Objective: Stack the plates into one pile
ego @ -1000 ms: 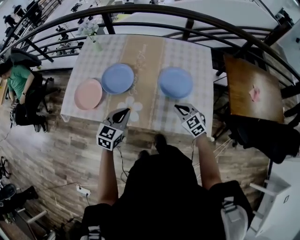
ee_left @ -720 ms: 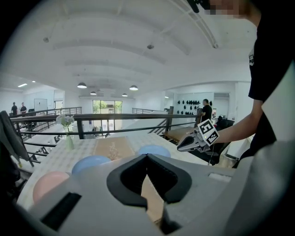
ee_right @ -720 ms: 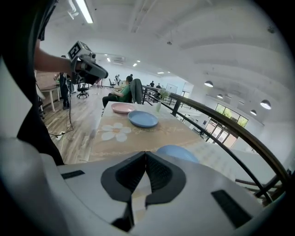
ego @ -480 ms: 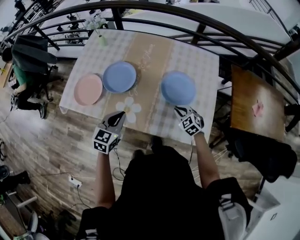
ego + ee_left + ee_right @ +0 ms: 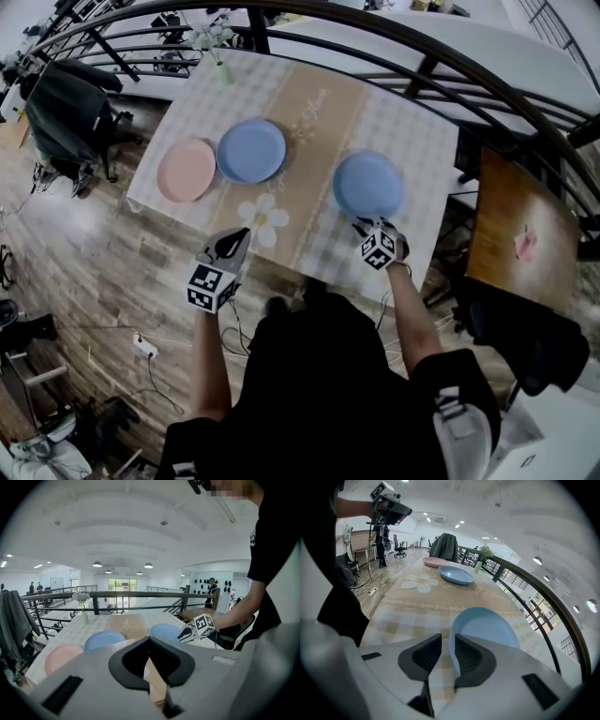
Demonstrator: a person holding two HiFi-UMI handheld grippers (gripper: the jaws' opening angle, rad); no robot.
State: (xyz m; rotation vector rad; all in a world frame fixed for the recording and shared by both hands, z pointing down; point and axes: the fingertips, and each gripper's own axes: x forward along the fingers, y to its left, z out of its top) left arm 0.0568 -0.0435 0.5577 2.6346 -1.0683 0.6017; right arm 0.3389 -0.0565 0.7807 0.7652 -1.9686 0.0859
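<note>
Three plates lie apart on the checked table (image 5: pixel 412 141): a pink plate (image 5: pixel 186 170) at the left, a blue plate (image 5: pixel 251 150) beside it, and a second blue plate (image 5: pixel 368 185) at the right. My right gripper (image 5: pixel 362 225) is at that right plate's near rim. In the right gripper view the right gripper (image 5: pixel 448 637) is narrowly open, and the plate (image 5: pixel 487 625) rim runs into the gap, with one jaw over the plate. The plate still lies flat. My left gripper (image 5: pixel 239 234) hangs at the table's front edge, shut and empty, with its tips (image 5: pixel 149 639) meeting.
A vase of flowers (image 5: pixel 217 52) stands at the table's far left corner. A dark curved railing (image 5: pixel 422 47) runs behind the table. A brown wooden table (image 5: pixel 520 234) is at the right, and a chair with a jacket (image 5: pixel 66 103) at the left.
My right gripper has moved forward from the table's front edge to the near rim of the right blue plate. The left gripper has stayed about where it was.
</note>
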